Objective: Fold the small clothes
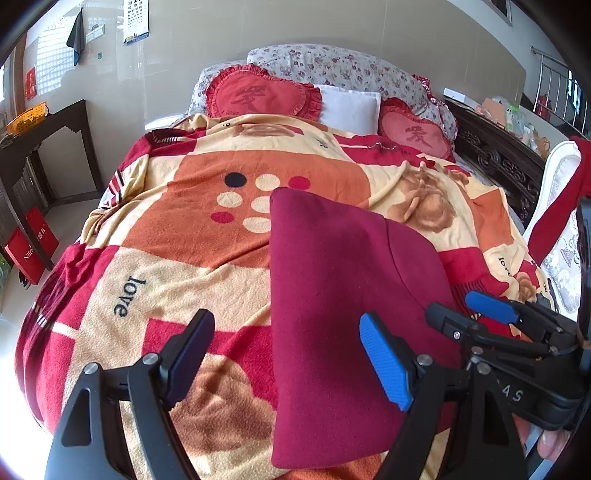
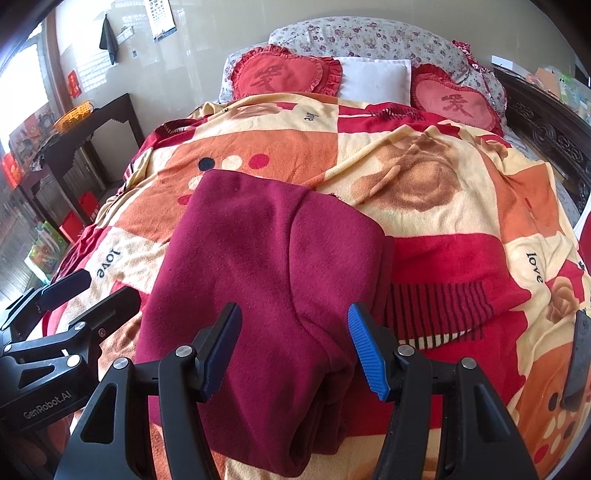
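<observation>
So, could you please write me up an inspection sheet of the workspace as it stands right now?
Surface: bed covered by a patterned red, orange and cream blanket, rumpled in places.
Job's things: one maroon garment lying folded on the blanket, a layered edge running down its middle.
Clutter: two red heart cushions and a white pillow at the head.
Grippers: left claw open above the garment's left edge; right claw open over the garment; neither holds anything.
Cables: nothing seen.
Surroundings: dark side table with an orange basket, wall calendar, carved dark wooden rail.
</observation>
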`<state>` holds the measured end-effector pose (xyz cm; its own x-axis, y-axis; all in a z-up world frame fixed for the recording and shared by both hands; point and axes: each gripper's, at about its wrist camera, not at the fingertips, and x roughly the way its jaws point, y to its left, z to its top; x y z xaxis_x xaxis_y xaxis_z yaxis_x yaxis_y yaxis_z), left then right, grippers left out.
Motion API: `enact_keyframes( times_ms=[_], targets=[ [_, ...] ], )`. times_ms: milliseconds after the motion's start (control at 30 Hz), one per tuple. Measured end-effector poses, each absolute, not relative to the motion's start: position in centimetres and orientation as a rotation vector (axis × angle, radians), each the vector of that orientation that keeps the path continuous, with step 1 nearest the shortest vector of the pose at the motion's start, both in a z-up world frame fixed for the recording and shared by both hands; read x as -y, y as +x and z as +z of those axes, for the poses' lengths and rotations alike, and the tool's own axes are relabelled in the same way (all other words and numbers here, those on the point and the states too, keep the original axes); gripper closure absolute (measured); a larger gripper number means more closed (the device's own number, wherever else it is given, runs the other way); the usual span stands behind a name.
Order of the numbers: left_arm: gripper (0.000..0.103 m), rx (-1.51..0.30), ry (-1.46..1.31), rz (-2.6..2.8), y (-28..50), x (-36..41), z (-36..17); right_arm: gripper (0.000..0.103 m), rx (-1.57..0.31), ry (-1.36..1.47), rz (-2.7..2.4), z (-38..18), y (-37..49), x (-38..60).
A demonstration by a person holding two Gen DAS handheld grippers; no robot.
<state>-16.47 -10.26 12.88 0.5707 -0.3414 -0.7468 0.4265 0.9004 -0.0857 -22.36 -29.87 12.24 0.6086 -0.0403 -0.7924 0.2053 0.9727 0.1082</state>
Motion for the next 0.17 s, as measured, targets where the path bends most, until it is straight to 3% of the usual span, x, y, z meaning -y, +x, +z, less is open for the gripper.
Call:
enact_keyframes(
  times_ms=[167],
  targets=[
    [0.019, -0.862, 0.108, -0.461, -15.41, 10.56, 12.38, 0.062, -0.916, 0.21, -0.143, 11.66, -21.78, 30.83]
  ],
)
